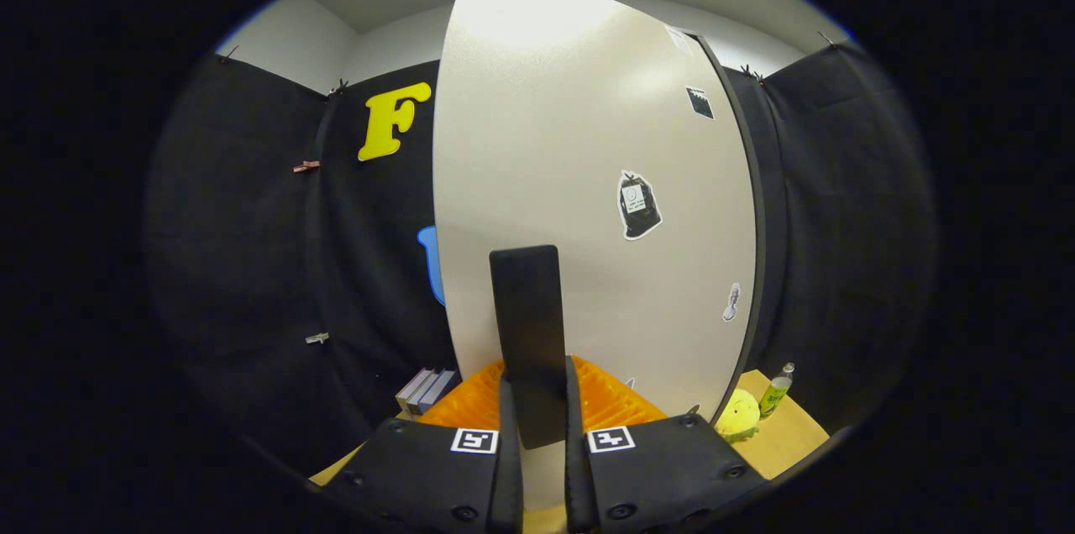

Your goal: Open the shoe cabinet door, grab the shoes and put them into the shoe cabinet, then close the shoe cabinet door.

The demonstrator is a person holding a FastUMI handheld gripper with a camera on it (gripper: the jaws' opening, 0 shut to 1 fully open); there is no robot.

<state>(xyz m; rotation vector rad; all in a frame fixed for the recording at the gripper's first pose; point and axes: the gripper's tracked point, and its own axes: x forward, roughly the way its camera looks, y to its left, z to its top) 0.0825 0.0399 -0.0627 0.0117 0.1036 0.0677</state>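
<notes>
Tongs grip the door handle

The tongs (pixel 535 416) are clenched on the dark handle (pixel 529 332) of the cabinet door (pixel 588 181), which stands just ahead. To do it well, keep the grip firm and follow the door's swing, not a straight pull.

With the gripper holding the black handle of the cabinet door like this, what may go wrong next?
1. The gripper clamps only the lower end of the black handle, so it may slip off during the swing.
2. The cabinet door stands close to the yellow plush toy and the small bottle on the table; swinging it might knock them.
</notes>
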